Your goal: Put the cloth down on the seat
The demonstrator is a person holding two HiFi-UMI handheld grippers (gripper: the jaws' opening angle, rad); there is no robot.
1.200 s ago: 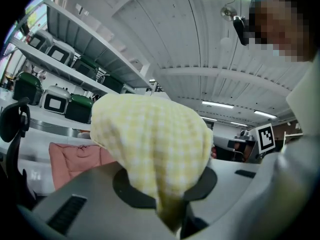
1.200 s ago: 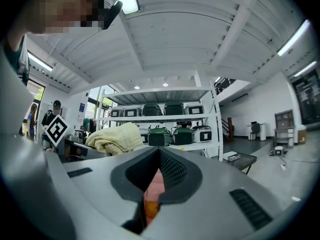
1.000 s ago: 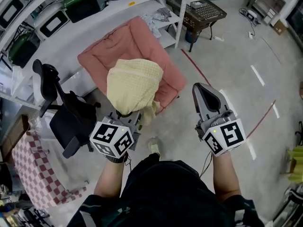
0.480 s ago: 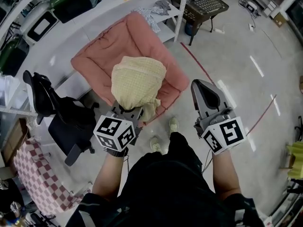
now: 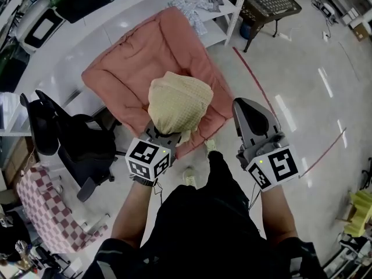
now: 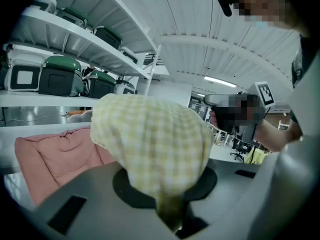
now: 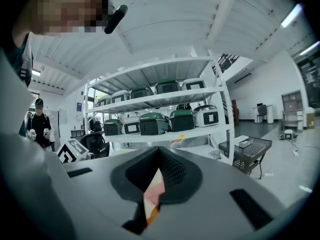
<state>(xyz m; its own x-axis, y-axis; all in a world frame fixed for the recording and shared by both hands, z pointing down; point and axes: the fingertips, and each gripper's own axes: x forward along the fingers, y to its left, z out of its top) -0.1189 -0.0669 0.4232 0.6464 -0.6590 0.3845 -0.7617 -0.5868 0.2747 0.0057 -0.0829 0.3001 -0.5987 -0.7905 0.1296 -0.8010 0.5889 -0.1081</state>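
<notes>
The cloth [image 5: 177,102], pale yellow with a check pattern, hangs bunched from my left gripper [image 5: 164,133], whose jaws are shut on its lower end. In the left gripper view the cloth [image 6: 155,146] fills the middle, pinched at the left gripper [image 6: 171,213]. It hangs above the front part of the seat [image 5: 139,57], a padded pink cushion chair; the seat [image 6: 55,151] shows behind it. My right gripper [image 5: 246,108] is to the right of the seat, jaws together and holding nothing. In its own view the right gripper [image 7: 151,200] shows only a thin slit.
A black office chair [image 5: 64,141] stands left of the seat. White shelving [image 5: 87,22] with green-lidded appliances runs behind it. A black mesh table [image 5: 268,2] is at the far right, and a red-checked cloth [image 5: 43,208] lies at the lower left. A person [image 7: 40,121] stands far off.
The person has stepped closer to the seat. The left gripper and the cloth have moved forward and now hang over the seat's front part. Both grippers keep the same state.
</notes>
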